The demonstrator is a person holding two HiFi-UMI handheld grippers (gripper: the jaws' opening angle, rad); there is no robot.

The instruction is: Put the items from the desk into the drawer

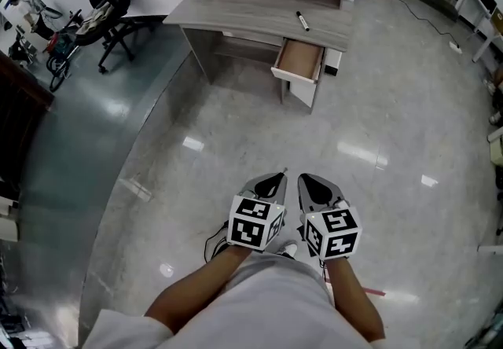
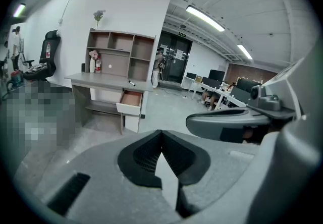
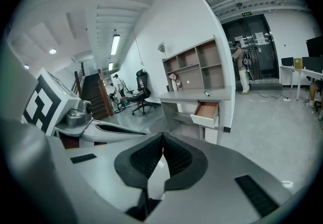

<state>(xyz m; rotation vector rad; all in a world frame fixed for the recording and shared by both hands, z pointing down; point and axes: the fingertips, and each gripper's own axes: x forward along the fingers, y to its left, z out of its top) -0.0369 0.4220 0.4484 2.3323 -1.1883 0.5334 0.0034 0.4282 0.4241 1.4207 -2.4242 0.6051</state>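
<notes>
Left tongs (image 1: 280, 176) and right tongs (image 1: 303, 178) hang at the person's waist, both clenched on nothing. Well ahead the drawer (image 1: 299, 61) stands open. Above it the pen (image 1: 302, 21) lies on the bench (image 1: 228, 13) — slim and round, I'd say one clumsy nudge rolls it off.

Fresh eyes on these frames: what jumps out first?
The left gripper and right gripper sit side by side at the bottom of the head view, jaws shut on nothing, far from the desk. Its drawer hangs open, and a black marker lies on the desktop.
</notes>
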